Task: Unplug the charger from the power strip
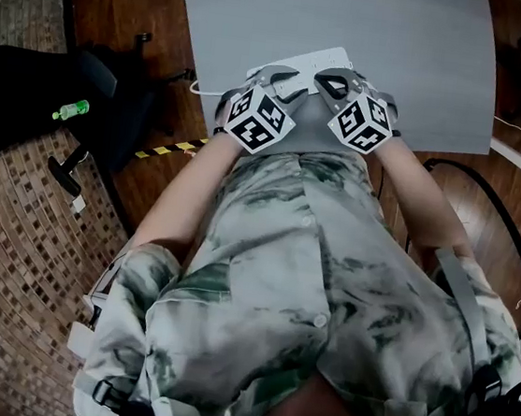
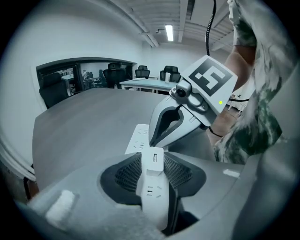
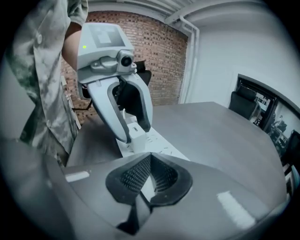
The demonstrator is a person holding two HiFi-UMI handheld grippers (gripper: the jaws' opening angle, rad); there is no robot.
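Observation:
A white power strip lies on the grey table near its front edge. A small white charger with a USB slot stands plugged into it. My left gripper is open, and its two fingers stand either side of the charger without pressing on it. In the left gripper view the charger and the strip fill the gap between the pads. My right gripper is shut. Its tips point down at the strip just behind the charger; whether they touch it I cannot tell.
A thin white cable runs off the strip's left end. A black office chair with a green bottle stands on the floor to the left. More chairs line the table's far side. A brick wall is behind.

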